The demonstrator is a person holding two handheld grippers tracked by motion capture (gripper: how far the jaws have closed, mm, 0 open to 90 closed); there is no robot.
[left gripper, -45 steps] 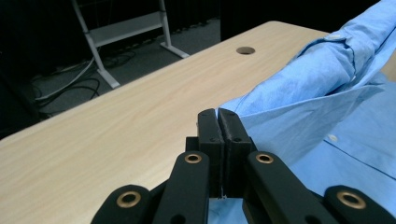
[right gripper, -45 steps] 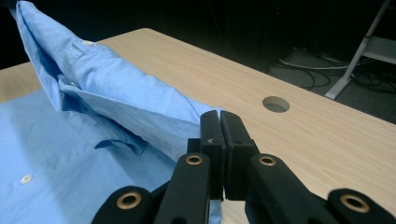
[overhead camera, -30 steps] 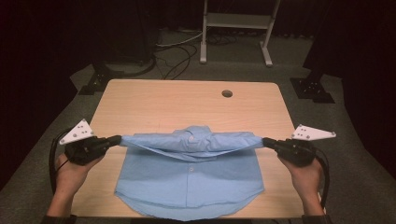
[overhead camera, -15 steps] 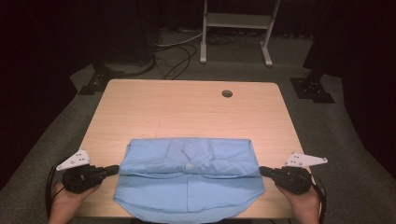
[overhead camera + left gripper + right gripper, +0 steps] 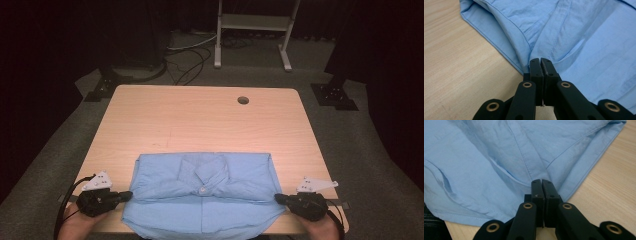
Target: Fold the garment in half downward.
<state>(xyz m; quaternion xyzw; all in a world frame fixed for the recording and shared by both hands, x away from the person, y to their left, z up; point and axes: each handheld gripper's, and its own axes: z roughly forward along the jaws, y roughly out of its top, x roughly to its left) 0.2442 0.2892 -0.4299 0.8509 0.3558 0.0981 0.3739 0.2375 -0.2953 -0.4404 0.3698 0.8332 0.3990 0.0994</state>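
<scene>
A light blue button shirt [image 5: 200, 200] lies folded on the wooden table [image 5: 200, 120] near its front edge, collar up, with its lower part hanging slightly over the edge. My left gripper [image 5: 129, 195] sits low at the shirt's left side. In the left gripper view the gripper [image 5: 540, 61] is shut on a pinch of the shirt [image 5: 574, 30], and the fabric's creases run into the tips. My right gripper [image 5: 277, 198] is at the shirt's right side. In the right gripper view the gripper [image 5: 541, 182] is likewise shut on the shirt's [image 5: 486, 157] edge.
A round cable hole [image 5: 243, 100] is near the table's far edge. Behind the table stand a white metal frame [image 5: 255, 30], floor cables [image 5: 185, 55] and black stand bases [image 5: 100, 90] [image 5: 334, 95]. The far half of the table is bare wood.
Both grippers came down and toward the table's near edge with the shirt. The raised fold they held stretched in the air now lies flat over the shirt's lower part.
</scene>
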